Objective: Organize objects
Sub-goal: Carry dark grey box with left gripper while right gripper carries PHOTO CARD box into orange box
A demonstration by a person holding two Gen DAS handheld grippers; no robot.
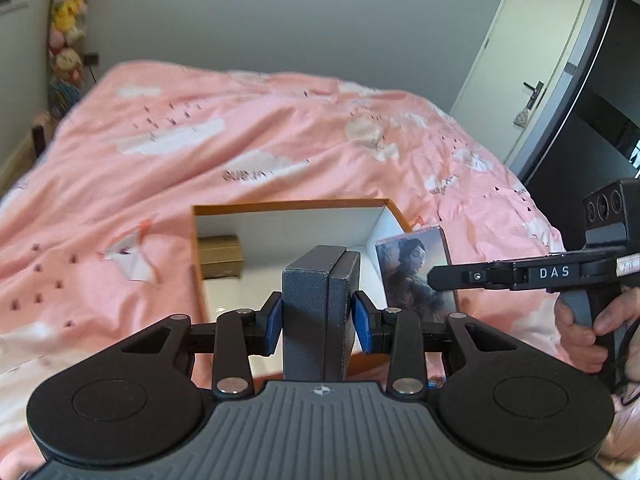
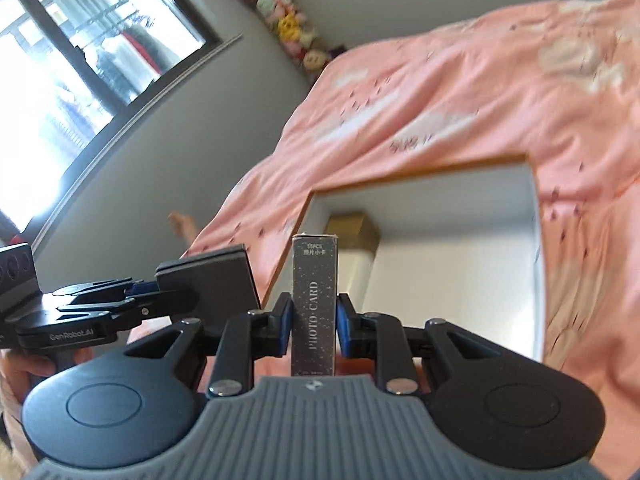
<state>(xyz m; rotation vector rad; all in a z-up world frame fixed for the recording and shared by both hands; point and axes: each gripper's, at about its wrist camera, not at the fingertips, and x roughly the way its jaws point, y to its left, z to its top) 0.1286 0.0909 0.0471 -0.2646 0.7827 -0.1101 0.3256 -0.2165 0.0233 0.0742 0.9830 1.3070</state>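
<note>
My left gripper point(image 1: 319, 326) is shut on a dark grey textured box point(image 1: 318, 304), held upright above the near edge of an open orange box with a white inside point(image 1: 288, 205) on the bed. My right gripper point(image 2: 313, 326) is shut on a photo-card box point(image 2: 313, 304) with a portrait on its face point(image 1: 416, 276), held over the box's right side. A small brown carton point(image 1: 220, 262) lies in the open box's far left corner. In the right wrist view the left gripper with the grey box point(image 2: 208, 280) is at the left.
A pink duvet with white clouds point(image 1: 260, 140) covers the bed. A folded paper piece point(image 1: 128, 256) lies left of the box. Plush toys point(image 1: 68, 24) hang at the wall corner. A door point(image 1: 524, 60) is at the right, a window point(image 2: 80, 60) at the left.
</note>
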